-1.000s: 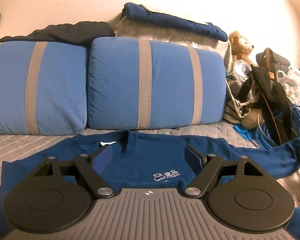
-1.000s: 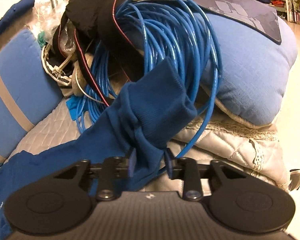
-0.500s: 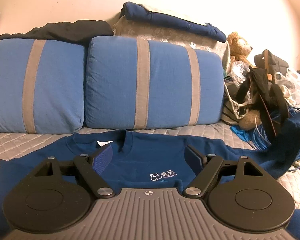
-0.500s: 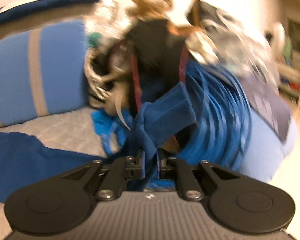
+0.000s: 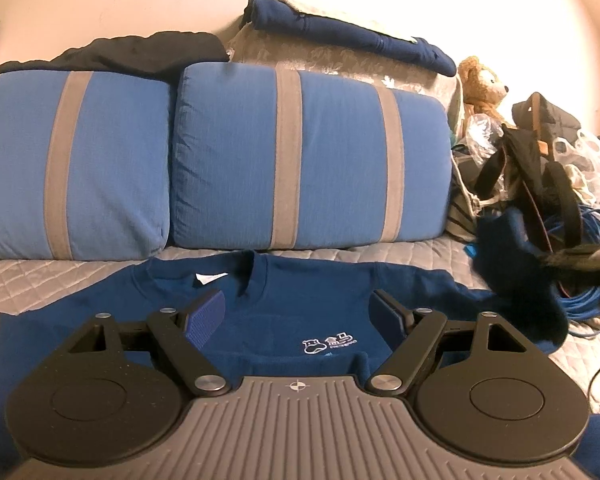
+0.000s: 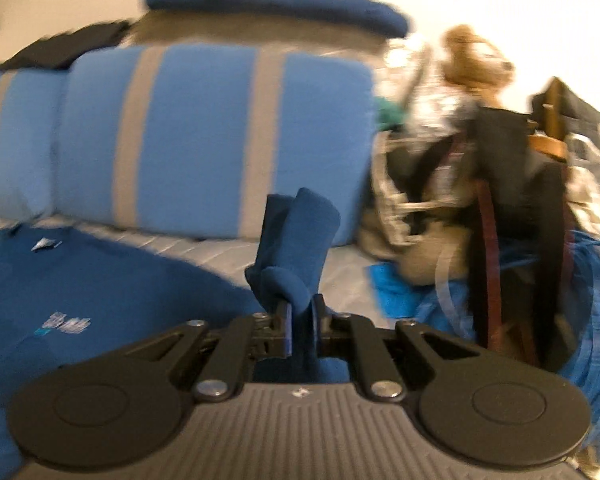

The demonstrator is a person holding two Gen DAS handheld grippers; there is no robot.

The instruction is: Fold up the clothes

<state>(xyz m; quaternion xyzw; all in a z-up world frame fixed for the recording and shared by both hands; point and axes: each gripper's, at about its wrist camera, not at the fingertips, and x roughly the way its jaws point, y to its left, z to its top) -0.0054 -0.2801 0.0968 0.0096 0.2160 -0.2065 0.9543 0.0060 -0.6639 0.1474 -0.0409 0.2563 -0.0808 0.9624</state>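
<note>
- Two grippers: right gripper (image 6: 300, 320), its fingers just closing, pinches the sleeve cuff (image 6: 300, 236) of the navy cotton sweatshirt (image 5: 300, 320).
- Left gripper (image 5: 298, 316) hovers over it, fingers wide apart, empty.

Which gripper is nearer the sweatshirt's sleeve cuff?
Right. The right gripper is clamped on the sleeve cuff, lifted off the bed. The left gripper hangs open over the sweatshirt chest, well away from the cuff.

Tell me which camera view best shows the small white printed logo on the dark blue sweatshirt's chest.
The left wrist view: the white printed logo sits sharp, between the open left gripper fingers, on the flat dark blue sweatshirt. In the right wrist view the logo is a motion-blurred smear at the left edge.
</note>
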